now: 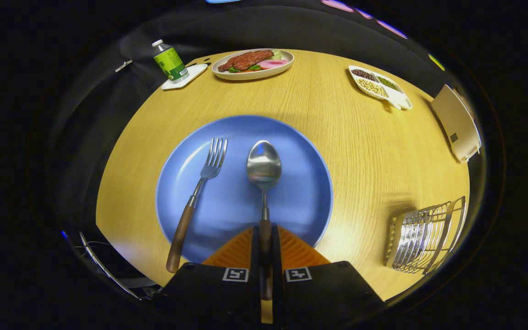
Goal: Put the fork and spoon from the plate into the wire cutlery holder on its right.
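No text I can read: bottle [169, 61] label too blurred; my fingers [235, 274] carry square b/w markers, no words.

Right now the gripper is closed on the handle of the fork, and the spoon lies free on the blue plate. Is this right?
Not quite. The gripper view shows the gripper closed on the handle of the spoon, both fingers pressing it. It is the fork that lies free on the blue plate, left of the spoon.
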Tool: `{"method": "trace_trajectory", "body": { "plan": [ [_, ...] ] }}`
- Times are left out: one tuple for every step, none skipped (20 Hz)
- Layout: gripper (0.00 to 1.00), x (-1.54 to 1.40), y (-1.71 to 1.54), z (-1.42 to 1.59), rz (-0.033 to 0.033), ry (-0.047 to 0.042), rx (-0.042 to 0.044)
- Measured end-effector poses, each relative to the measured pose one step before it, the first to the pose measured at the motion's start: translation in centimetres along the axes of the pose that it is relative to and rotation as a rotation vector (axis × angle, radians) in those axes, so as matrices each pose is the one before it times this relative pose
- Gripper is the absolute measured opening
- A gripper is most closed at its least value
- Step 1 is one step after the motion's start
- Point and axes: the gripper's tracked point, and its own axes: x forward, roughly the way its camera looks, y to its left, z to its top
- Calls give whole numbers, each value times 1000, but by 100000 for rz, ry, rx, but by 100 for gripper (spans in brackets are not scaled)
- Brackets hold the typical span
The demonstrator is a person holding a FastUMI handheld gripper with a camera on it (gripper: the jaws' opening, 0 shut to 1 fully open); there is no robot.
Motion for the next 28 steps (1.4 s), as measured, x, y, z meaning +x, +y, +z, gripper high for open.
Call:
{"method": "trace_trajectory", "body": {
  "plan": [
    [15, 20, -60, 72, 1017, 7, -501],
    [15, -99, 40, 89, 1217, -456, -430],
    [11, -4, 180, -185, 1824, 299, -467],
    [9, 8, 359, 14, 3186, 1201, -630],
    [9, -324, 111, -211, 1502, 552, -131],
    [9, -443, -96, 187, 660, -518, 179],
    [9, -449, -16, 231, 551, -548, -22],
    [9, -703, -140, 129, 465, -498, -361],
    [9, -1167, -245, -42, 581, 190, -967],
    [9, -1089, -285, 52, 127, -797, -1066],
    [9, -1170, -264, 100, 727, -795, -1136],
    [9, -1153, -251, -25, 804, -631, -937],
    [9, -1220, -400, -188, 497, -113, -799],
    [9, -1233, -419, -106, 264, -285, -482],
    [9, -1229, -514, 27, 28, -608, -480],
    [9, -1298, -588, 34, 207, -653, -539],
    [9, -1393, -668, -72, -3, -345, -405],
    [9, -1240, -876, -110, -358, 152, -401],
    [9, -1236, -1007, -192, -502, 313, -646],
    [9, -1109, -978, -253, -633, 619, -631],
    [9, -1098, -1085, -300, -736, 937, -750],
    [9, -1042, -1176, -411, -1011, 1336, -1101],
    [9, -810, -986, -327, -967, 868, -973],
    [9, -885, -1009, -474, -855, 1281, -1270],
    [9, -750, -857, -609, -409, 1630, -1042],
    [9, -652, -833, -607, -267, 1860, -816],
    [9, -531, -804, -584, -487, 1885, -915],
    [9, -414, -984, -583, -940, 2211, -1583]
  ]
}}
